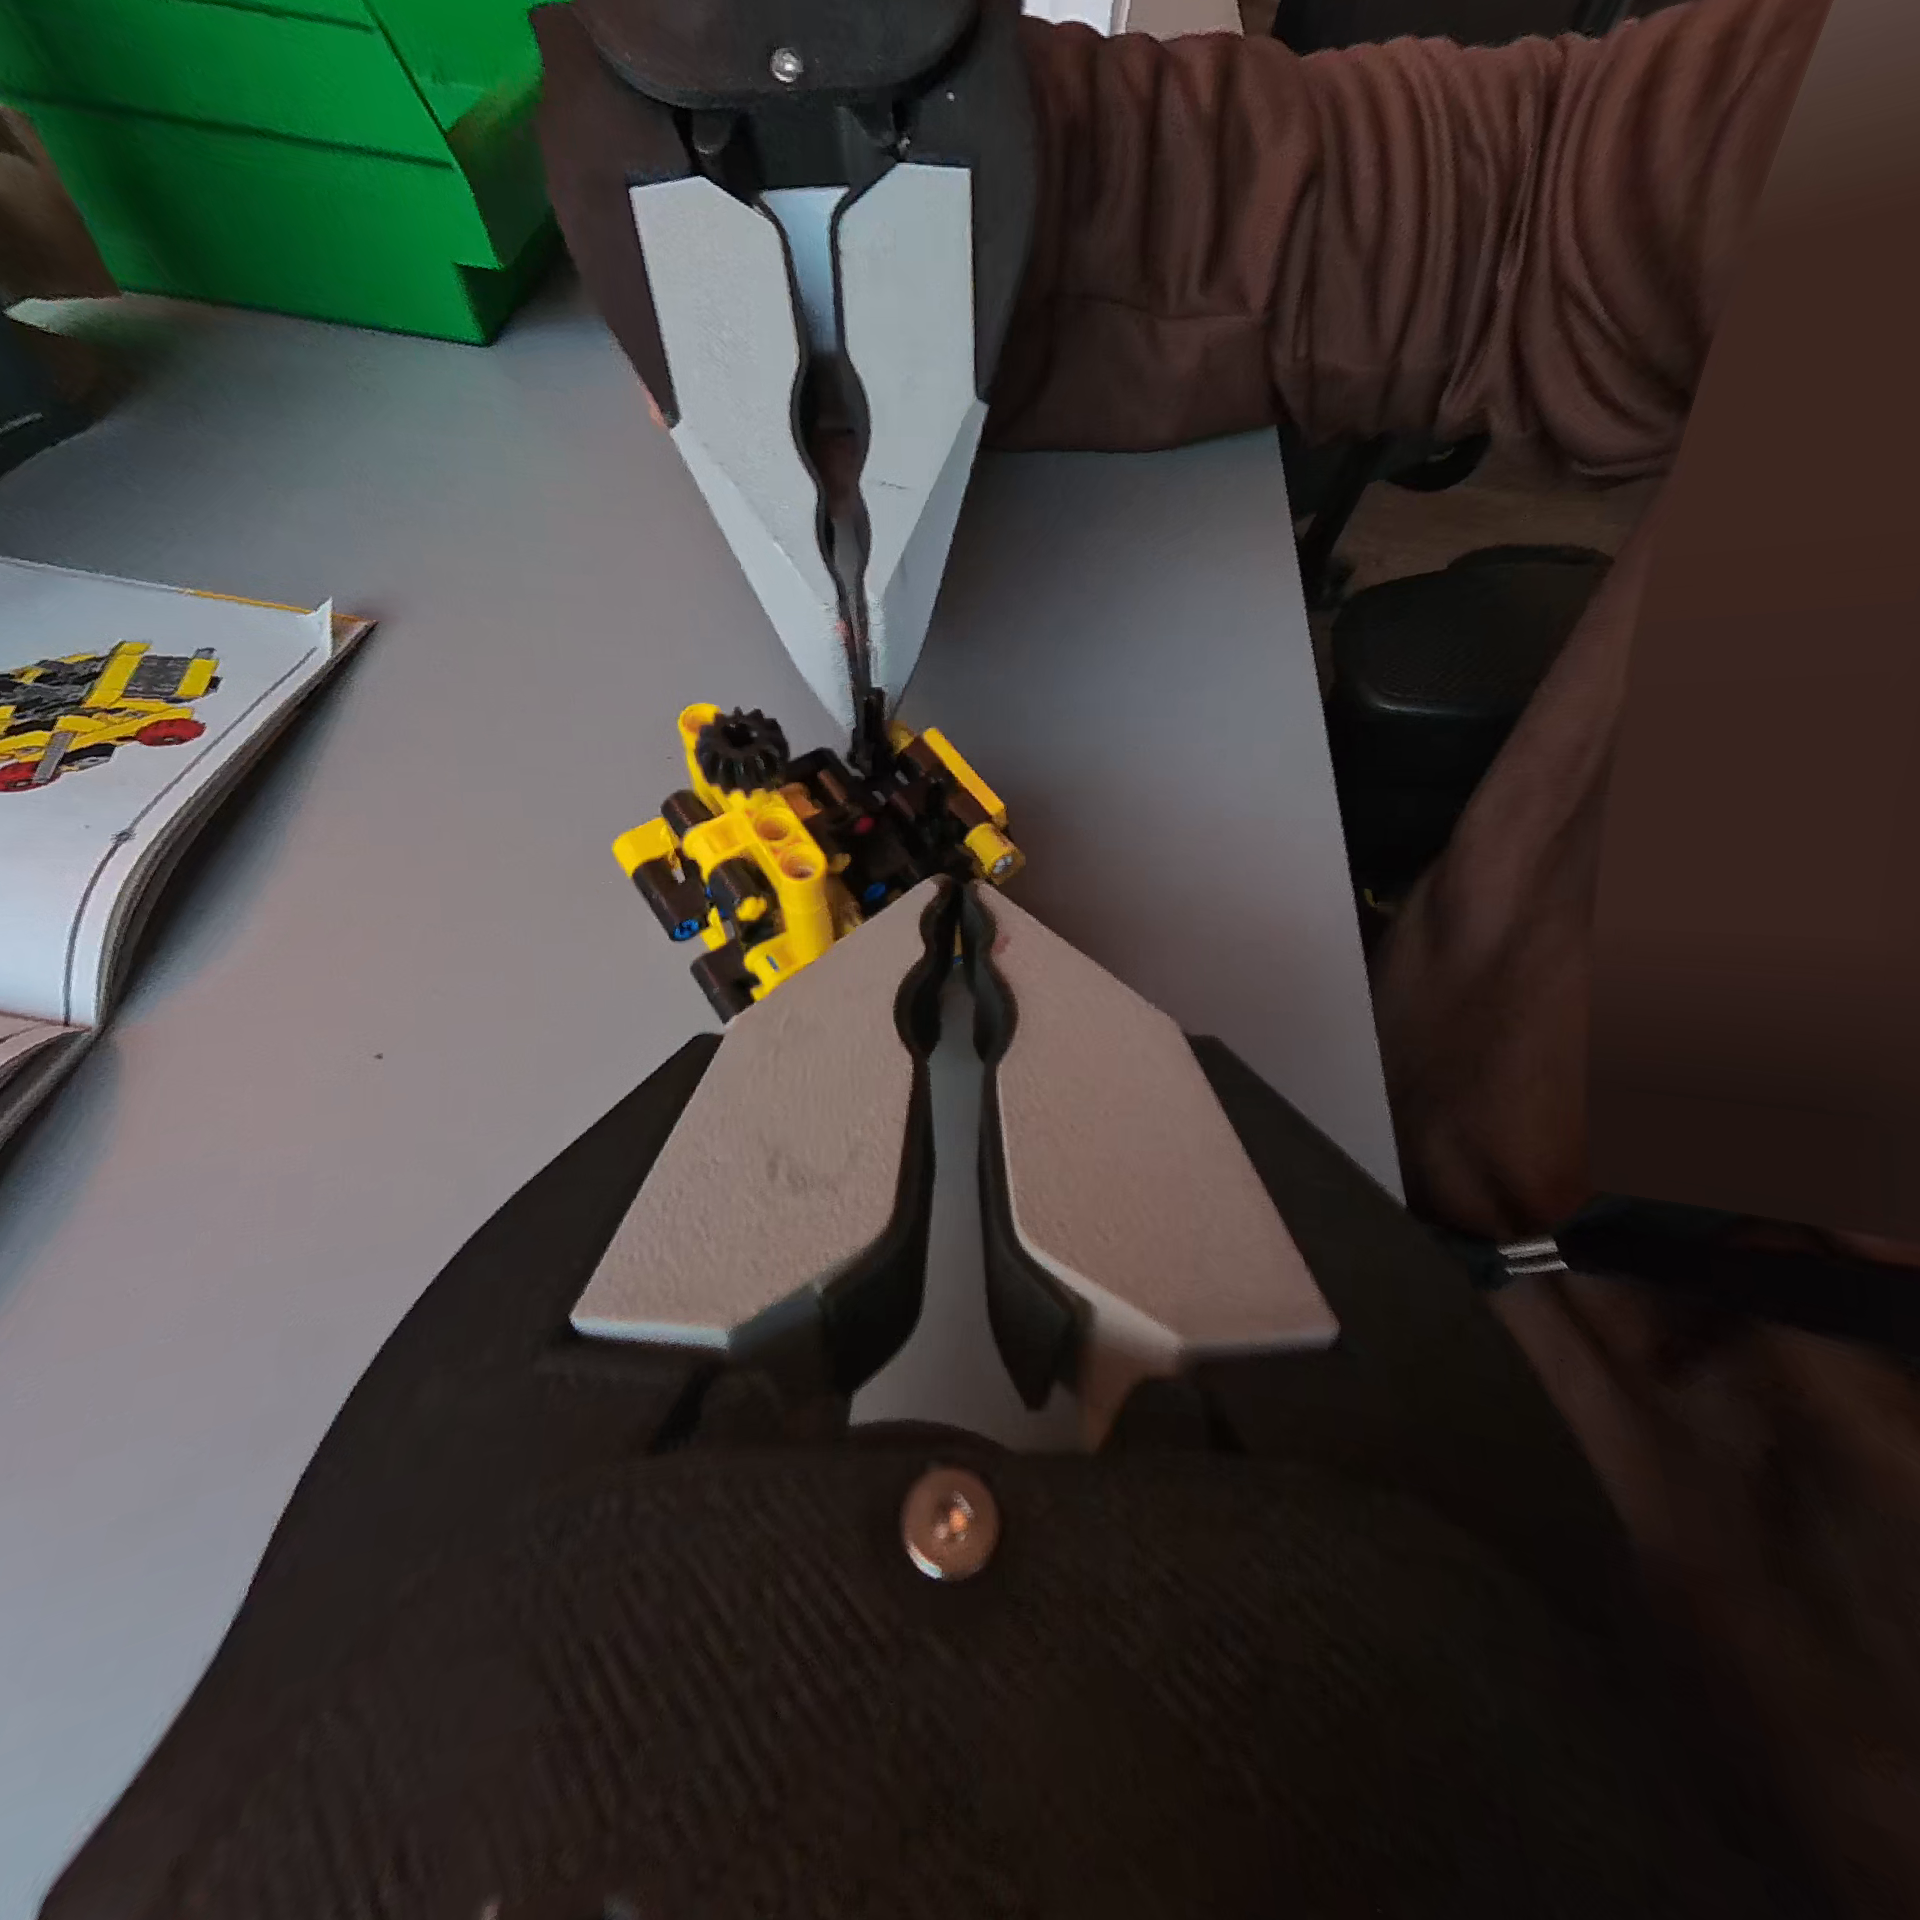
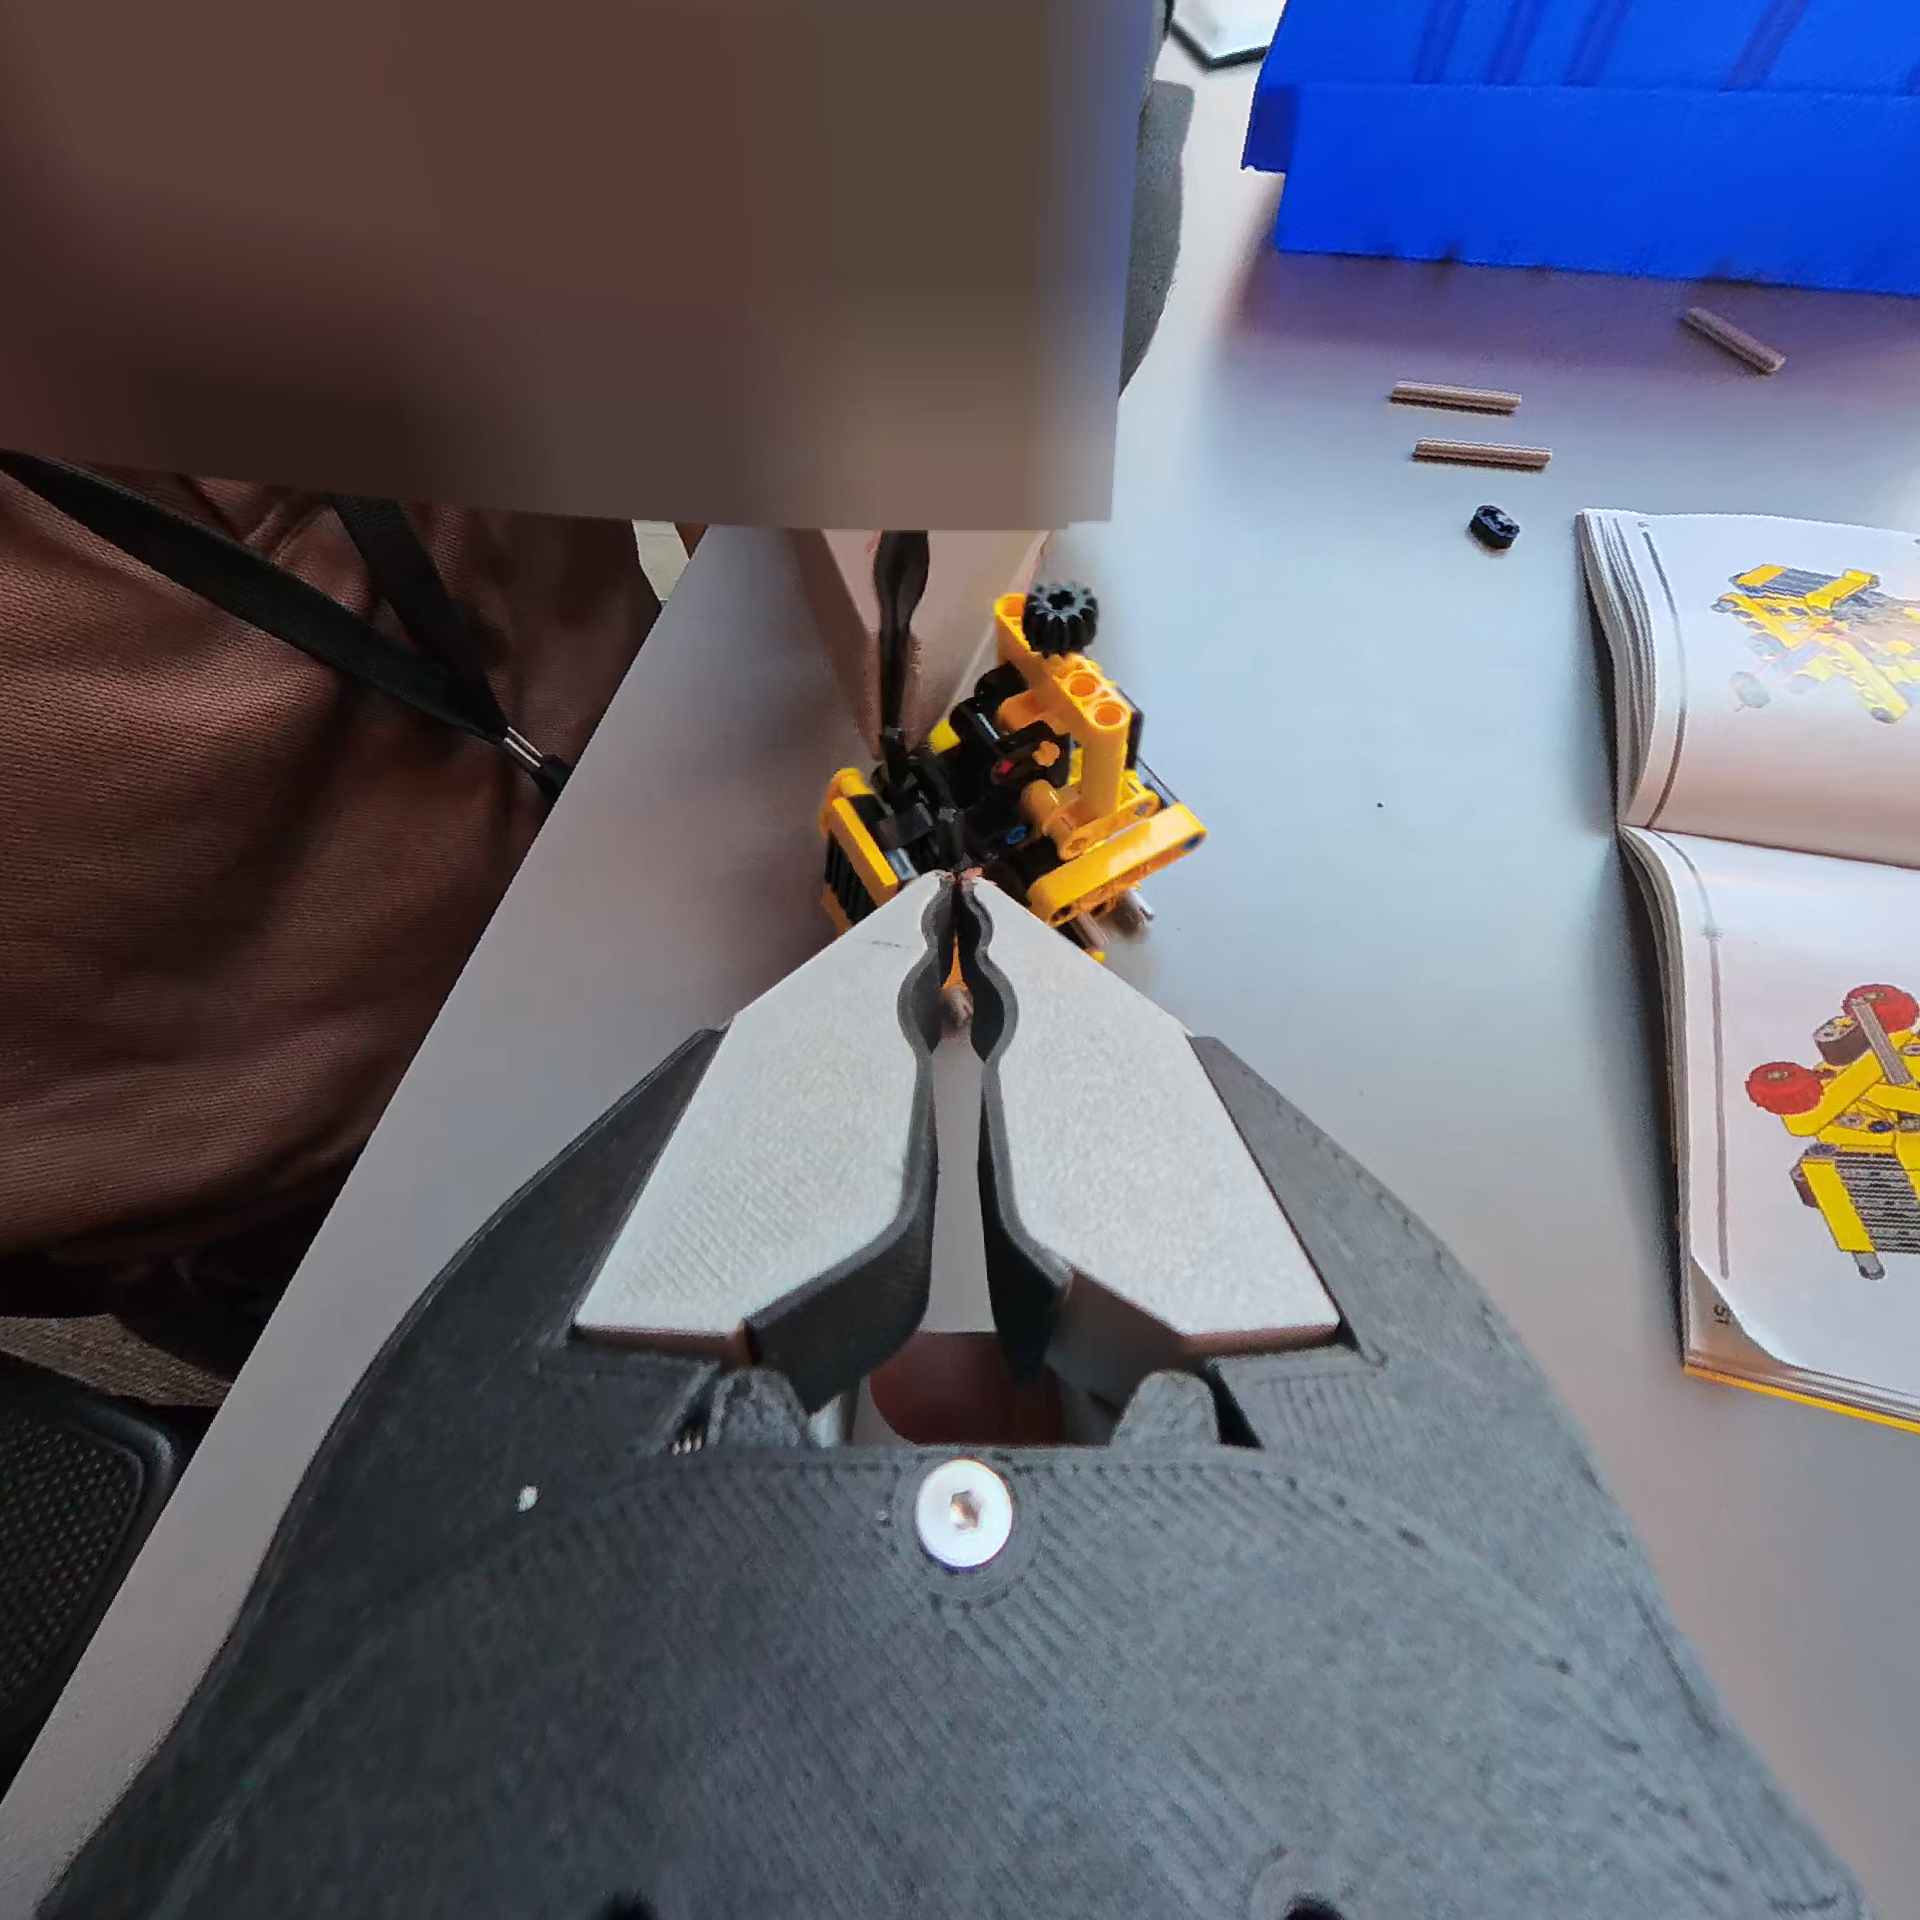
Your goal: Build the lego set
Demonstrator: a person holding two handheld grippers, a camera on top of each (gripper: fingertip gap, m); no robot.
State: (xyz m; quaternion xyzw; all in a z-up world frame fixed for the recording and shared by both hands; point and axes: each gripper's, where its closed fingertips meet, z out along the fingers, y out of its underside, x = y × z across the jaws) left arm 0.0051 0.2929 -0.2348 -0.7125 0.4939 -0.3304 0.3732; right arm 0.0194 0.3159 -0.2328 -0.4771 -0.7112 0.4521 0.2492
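You have the small yellow-and-black plastic lego assembly (image 1: 821,842) sitting on the grey tabletop (image 1: 416,1143), near the edge closest to you, pinned between your two tools. Judge it as light and rigid as a whole, but only as strong as its pin joints: it is likely to skid on the smooth surface if pushed from one side, and the upright yellow beam carrying the little black toothed gear (image 2: 1058,619) looks like the part most apt to twist or pop off. Take hold low on the dense black core or the flat yellow side beams, not on the gear arm.

Your left gripper (image 1: 956,902) is drawn almost fully together, its tips against the near end of the model; whether they actually pinch a piece there you cannot tell, since the contact is hidden under the fingers. Your right gripper (image 2: 958,881) is likewise nearly closed, tips meeting on a thin black part at the top of the black core, apparently nipping it.

Well apart to the side lie the open instruction booklet with white pages (image 2: 1787,935), three short brown ridged axle rods (image 2: 1481,453), a small black round bush (image 2: 1494,525) and a blue plastic bin (image 2: 1600,135); a green plastic bin (image 1: 260,156) stands beyond.
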